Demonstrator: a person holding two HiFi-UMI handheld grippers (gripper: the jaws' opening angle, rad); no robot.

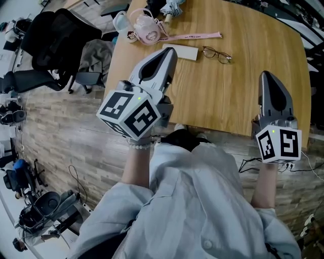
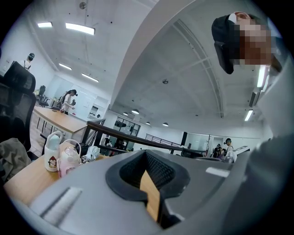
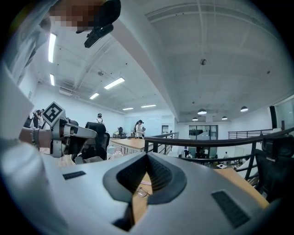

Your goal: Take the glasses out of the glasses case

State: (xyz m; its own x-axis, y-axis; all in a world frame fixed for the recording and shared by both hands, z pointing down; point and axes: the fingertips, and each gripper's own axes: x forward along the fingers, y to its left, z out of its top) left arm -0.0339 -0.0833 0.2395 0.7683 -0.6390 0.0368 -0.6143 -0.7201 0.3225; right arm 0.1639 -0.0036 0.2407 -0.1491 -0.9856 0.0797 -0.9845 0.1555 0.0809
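Note:
The thin-rimmed glasses [image 1: 217,54] lie unfolded on the wooden table [image 1: 253,101], outside the flat white glasses case [image 1: 182,52] just to their left. My left gripper [image 1: 171,50] is raised level over the table's near left part, and its tip overlaps the case's left end in the head view. Its jaws are together with nothing in them [image 2: 146,153]. My right gripper [image 1: 267,75] hovers at the table's near right, well apart from the glasses, also shut and empty [image 3: 147,155]. Through the gap behind its pads I see the glasses [image 3: 141,193].
A pink cup and a pale bottle [image 1: 144,29] stand at the table's far left, with a pink strap [image 1: 195,36] trailing right. Dark items [image 1: 169,7] lie at the far edge. A black office chair [image 1: 50,35] stands left of the table, and cables [image 1: 253,164] run along the floor.

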